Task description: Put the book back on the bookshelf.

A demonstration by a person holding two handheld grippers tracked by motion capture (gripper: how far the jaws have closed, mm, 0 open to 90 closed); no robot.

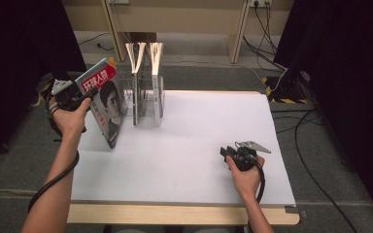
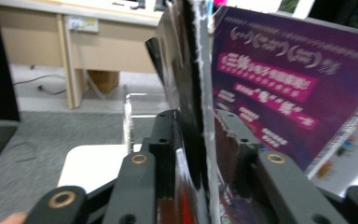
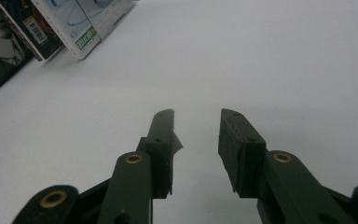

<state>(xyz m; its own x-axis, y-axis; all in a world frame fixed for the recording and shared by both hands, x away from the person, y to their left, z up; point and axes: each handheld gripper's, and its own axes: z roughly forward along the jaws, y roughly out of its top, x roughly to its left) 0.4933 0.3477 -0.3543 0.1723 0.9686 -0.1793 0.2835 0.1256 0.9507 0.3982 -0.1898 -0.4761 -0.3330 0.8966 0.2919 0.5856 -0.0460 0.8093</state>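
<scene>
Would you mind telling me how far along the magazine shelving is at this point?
Two magazines already stand upright in the clear rack. The left gripper has a third magazine between its jaws, tilted at the table's left edge. It still needs slotting in. The right gripper rests open.

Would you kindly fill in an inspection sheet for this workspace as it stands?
Surface: white table top, mostly bare.
Job's things: magazine tilted at the left edge, lower corner on the table; two more magazines upright in a clear rack.
Clutter: nothing seen.
Grippers: left gripper with jaws on either side of the magazine's edge, a gap showing at one pad; right gripper open over the bare table.
Cables: a black one along each forearm; more on the floor at right.
Surroundings: grey carpet, dark curtains, wooden desk legs behind.
</scene>
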